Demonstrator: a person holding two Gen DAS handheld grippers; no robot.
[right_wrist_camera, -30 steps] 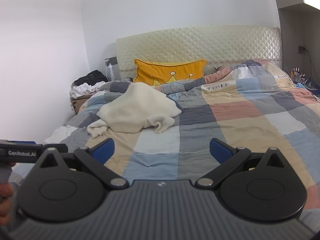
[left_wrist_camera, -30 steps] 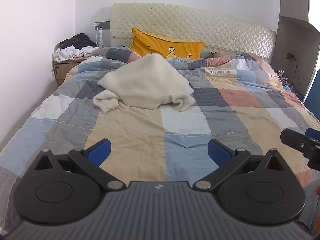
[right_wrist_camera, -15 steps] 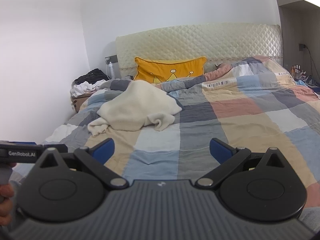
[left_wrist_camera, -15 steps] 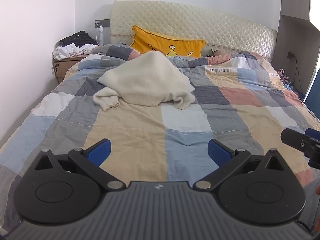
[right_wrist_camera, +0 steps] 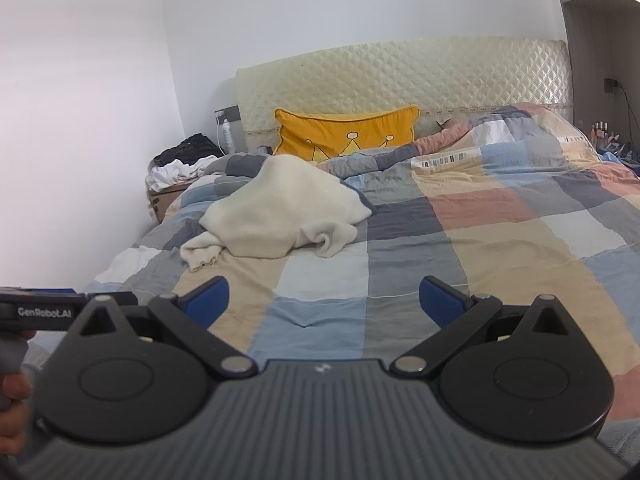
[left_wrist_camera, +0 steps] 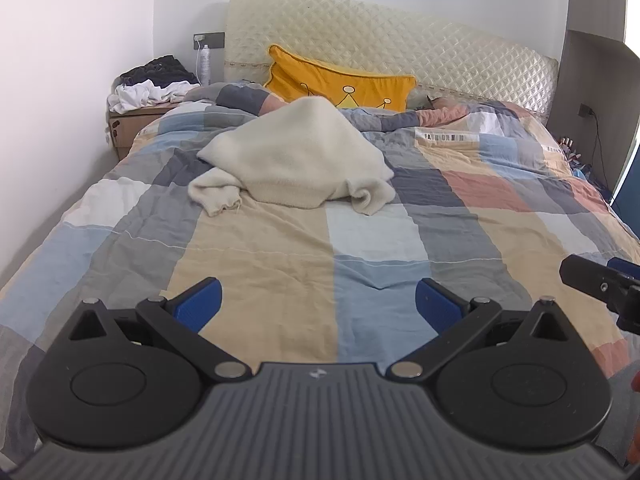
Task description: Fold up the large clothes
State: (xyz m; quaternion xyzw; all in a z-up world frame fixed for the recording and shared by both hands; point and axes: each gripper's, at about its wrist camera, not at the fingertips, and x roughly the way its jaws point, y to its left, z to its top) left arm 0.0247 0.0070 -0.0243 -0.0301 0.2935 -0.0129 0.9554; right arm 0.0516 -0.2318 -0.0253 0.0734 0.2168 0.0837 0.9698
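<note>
Cream sweater lies crumpled on checked quilt, both grippers spread.

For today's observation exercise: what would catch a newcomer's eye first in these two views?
A crumpled cream sweater lies heaped on the checked quilt, toward the head of the bed. Behind it, a bright yellow crown pillow leans against the quilted headboard. Both open tools, left tool and right tool, hover over the near end.

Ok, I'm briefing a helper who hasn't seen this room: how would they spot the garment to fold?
Start at the patchwork checked quilt covering the bed. In its upper left part, before the orange crown-print cushion, lies a crumpled cream knitted sweater. It is the only loose plain pale item on the quilt.
</note>
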